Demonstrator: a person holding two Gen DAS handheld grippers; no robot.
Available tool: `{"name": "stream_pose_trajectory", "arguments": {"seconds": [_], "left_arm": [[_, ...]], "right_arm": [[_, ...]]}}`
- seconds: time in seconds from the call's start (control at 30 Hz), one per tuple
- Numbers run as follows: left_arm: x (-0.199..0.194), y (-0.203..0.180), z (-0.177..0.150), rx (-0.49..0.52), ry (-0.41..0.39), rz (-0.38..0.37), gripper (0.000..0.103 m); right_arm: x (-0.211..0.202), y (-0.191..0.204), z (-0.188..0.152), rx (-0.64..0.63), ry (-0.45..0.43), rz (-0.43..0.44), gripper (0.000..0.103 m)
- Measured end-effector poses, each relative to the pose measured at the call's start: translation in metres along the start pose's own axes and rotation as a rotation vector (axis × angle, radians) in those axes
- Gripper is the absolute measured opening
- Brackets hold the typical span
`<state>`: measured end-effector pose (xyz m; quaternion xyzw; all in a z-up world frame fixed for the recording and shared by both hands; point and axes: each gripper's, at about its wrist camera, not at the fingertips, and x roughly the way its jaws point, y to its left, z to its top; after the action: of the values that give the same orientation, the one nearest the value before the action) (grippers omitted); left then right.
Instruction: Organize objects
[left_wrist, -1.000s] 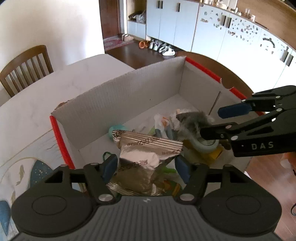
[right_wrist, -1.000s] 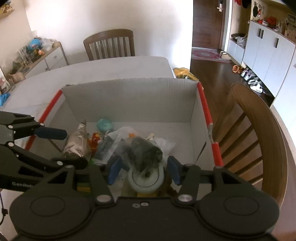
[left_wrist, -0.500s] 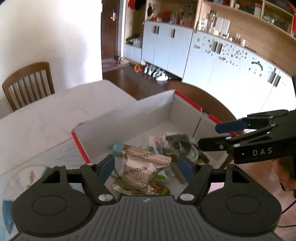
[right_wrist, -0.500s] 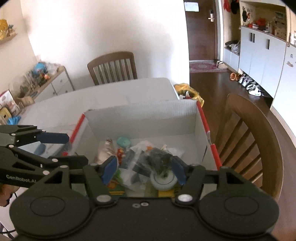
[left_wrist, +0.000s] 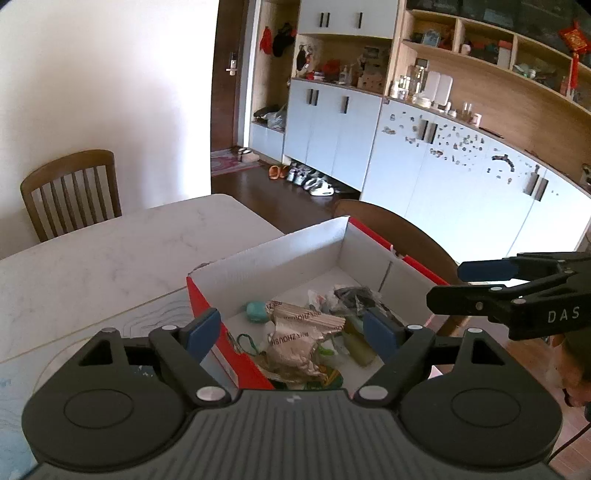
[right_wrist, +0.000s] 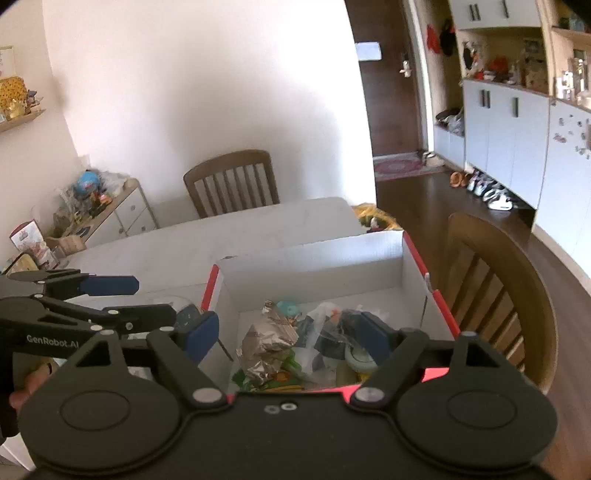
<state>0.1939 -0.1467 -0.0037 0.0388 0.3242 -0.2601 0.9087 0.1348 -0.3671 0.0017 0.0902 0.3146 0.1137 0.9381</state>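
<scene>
A red-and-white cardboard box (left_wrist: 280, 254) (right_wrist: 314, 251) sits on the white table and holds a pile of small items. In it lie a crumpled silver snack bag (left_wrist: 299, 339) (right_wrist: 266, 343), a teal round item (left_wrist: 256, 311) (right_wrist: 288, 306), a dark grey bundle (left_wrist: 356, 295) (right_wrist: 332, 332) and a roll of tape (right_wrist: 360, 356). My left gripper (left_wrist: 293, 330) is open and empty, raised above the box's near left corner. My right gripper (right_wrist: 286, 338) is open and empty, raised above the box's near edge. Each gripper shows in the other's view: the right (left_wrist: 480, 284), the left (right_wrist: 122, 299).
The white table (left_wrist: 110, 258) stretches left of the box, with a printed mat (left_wrist: 22, 369) at its near left. Wooden chairs stand at the far side (right_wrist: 231, 181) and right of the box (right_wrist: 495, 295). White cabinets (left_wrist: 443, 177) and shoes (left_wrist: 314, 182) line the far wall.
Both grippers opened wide, let go of the silver bag and the grey bundle, and rose up and back from the box. Both items now lie in the box.
</scene>
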Motion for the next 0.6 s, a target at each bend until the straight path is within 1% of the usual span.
{"name": "stream_pose_trajectory", "arguments": {"seconds": [0.17,0.2,0.23,0.27,0.6], "left_arm": [[-0.012,0.0,-0.006,0.014,-0.011,-0.026,0.089],[-0.014,0.001,-0.007,0.016,-0.014,-0.029,0.093],[-0.017,0.001,-0.008,0.019,-0.017,-0.03,0.097],[-0.019,0.001,-0.009,0.023,-0.023,-0.033,0.103],[-0.033,0.008,-0.019,0.032,-0.041,-0.076,0.103]], "right_arm": [[-0.015,0.013,-0.007,0.021,-0.045,-0.019,0.097],[-0.017,0.015,-0.008,0.024,-0.053,-0.024,0.1],[-0.019,0.016,-0.009,0.028,-0.061,-0.03,0.101],[-0.02,0.018,-0.01,0.033,-0.067,-0.037,0.102],[-0.027,0.031,-0.024,0.079,-0.096,-0.082,0.102]]}}
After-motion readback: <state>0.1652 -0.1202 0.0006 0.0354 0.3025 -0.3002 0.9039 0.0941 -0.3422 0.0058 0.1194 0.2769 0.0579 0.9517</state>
